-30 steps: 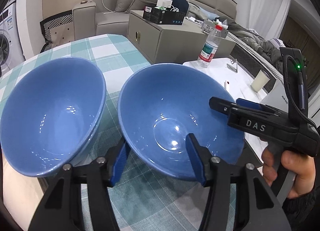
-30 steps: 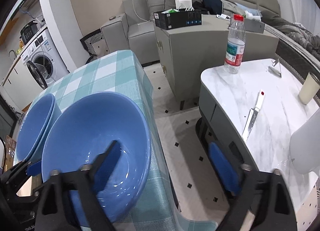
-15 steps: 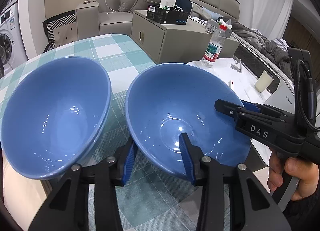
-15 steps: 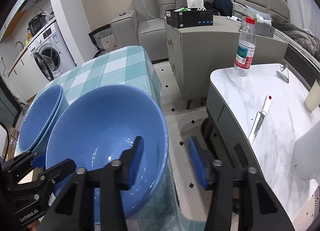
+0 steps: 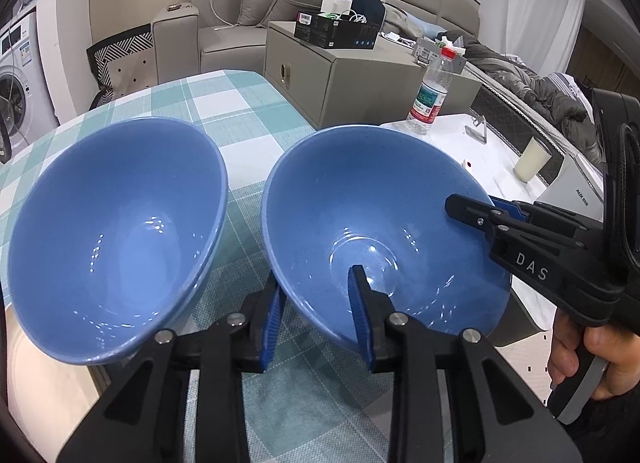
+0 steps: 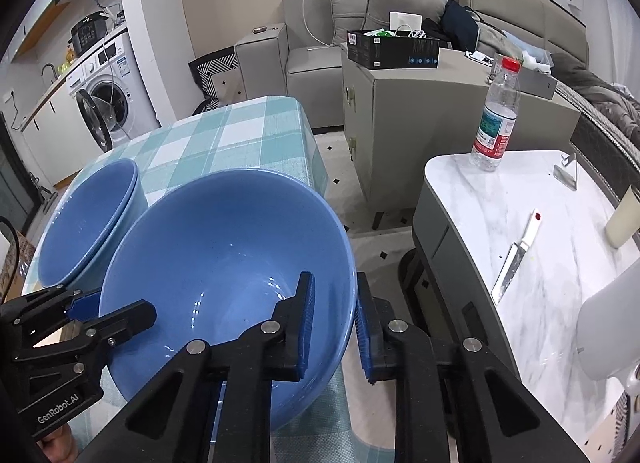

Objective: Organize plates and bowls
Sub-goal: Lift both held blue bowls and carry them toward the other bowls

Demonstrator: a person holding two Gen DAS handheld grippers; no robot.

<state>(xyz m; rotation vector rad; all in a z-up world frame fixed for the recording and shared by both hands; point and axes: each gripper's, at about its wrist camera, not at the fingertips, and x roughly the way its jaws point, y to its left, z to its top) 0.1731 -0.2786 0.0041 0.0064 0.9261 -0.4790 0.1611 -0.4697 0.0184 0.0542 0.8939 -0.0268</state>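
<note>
A blue bowl (image 5: 384, 223) sits near the right edge of the checked table (image 5: 224, 103). My left gripper (image 5: 316, 299) is shut on its near rim, one finger inside, one outside. My right gripper (image 6: 334, 319) is shut on the bowl's (image 6: 224, 283) right rim and shows in the left wrist view (image 5: 472, 203). To the left stands a stack of two blue bowls (image 5: 116, 231), which also shows in the right wrist view (image 6: 88, 215).
A white marble side table (image 6: 540, 231) stands right of the checked table with a water bottle (image 6: 496, 119), a knife (image 6: 516, 259) and a cream cup (image 6: 624, 219). A grey cabinet (image 6: 420, 111), sofa and washing machine (image 6: 108, 95) are behind.
Both grippers have closed onto the right bowl's rim: the left on the near rim, the right on the right rim. The bowls have not visibly shifted.
</note>
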